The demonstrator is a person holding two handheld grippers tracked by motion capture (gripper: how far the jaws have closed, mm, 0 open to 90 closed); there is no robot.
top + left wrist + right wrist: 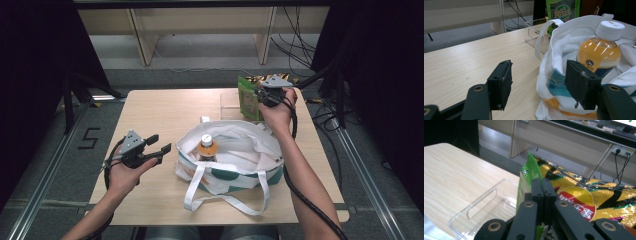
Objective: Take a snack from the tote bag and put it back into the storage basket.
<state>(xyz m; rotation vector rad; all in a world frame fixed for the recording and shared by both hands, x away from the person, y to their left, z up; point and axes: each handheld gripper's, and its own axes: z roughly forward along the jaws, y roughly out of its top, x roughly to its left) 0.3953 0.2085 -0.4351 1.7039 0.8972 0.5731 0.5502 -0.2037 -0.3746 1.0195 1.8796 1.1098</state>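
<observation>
Item one: white tote bag (235,160), lying open at the near middle of the desk (160,115), its white handles (227,200) trailing toward the desk's near edge; teal and orange bands show on its side in the left gripper view. Item two: bottle of orange drink (207,146), white cap, standing upright inside the bag toward the bag's left side. Item three: clear plastic bin (231,105), on the desk just beyond the bag, toward the far right. Item four: green snack packet (248,99), held upright above the bin, beyond the bag's far right corner; the right tongs (264,96) pinch its top edge, jaws pressed together on the foil with the packet's green rim standing up between them in the right gripper view. Item five: yellow and black snack bag (596,200), lying just behind the green packet in the right gripper view, past the bin. Item six: left tongs (159,145), held in the person's left hand (125,172) left of the bag and clear of it, jaws spread wide with nothing between them; in the left gripper view the right-hand jaw stands in front of the bag's side, whether touching it cannot be told.
</observation>
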